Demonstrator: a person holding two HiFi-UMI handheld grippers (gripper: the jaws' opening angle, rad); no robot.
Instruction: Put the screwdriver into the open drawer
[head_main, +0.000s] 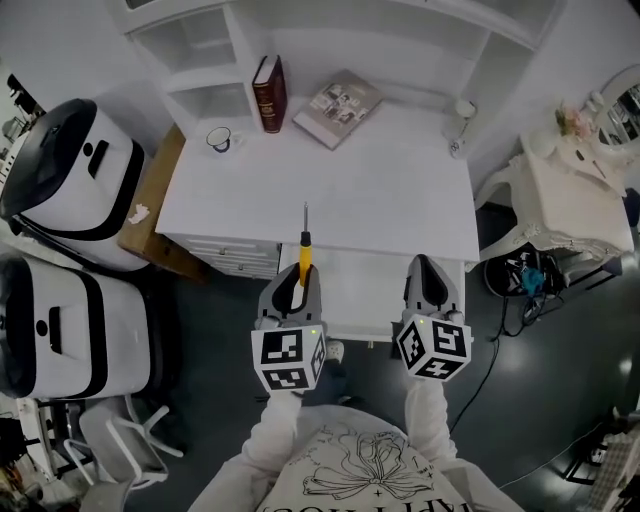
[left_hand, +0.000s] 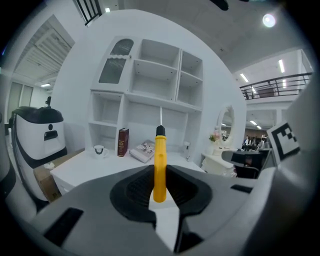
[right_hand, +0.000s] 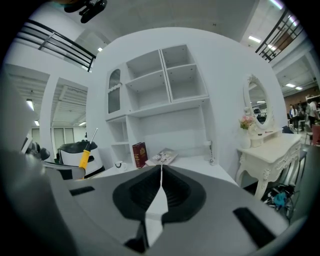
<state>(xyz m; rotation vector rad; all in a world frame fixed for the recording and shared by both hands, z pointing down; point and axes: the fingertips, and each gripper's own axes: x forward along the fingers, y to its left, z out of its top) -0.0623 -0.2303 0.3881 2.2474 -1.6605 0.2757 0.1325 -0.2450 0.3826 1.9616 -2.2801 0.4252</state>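
A yellow-handled screwdriver (head_main: 305, 256) stands between the jaws of my left gripper (head_main: 298, 282), its metal shaft pointing toward the white desk (head_main: 400, 190). In the left gripper view the jaws are shut on the handle of the screwdriver (left_hand: 159, 165), and the left gripper (left_hand: 159, 175) faces the desk and shelves. The open drawer (head_main: 380, 285) juts out from the desk's front, just beyond both grippers. My right gripper (head_main: 428, 272) hovers over its right part. In its own view the right gripper (right_hand: 160, 172) has its jaws together with nothing between them, and the screwdriver (right_hand: 85, 157) shows at the left.
On the desk stand a dark red book (head_main: 269, 93), a magazine (head_main: 338, 107), a mug (head_main: 219, 139) and a small bottle (head_main: 458, 146). Two white-and-black machines (head_main: 75, 170) and a cardboard box (head_main: 150, 210) stand at the left. A white dressing table (head_main: 575, 195) is at the right, with cables (head_main: 525, 280) on the floor.
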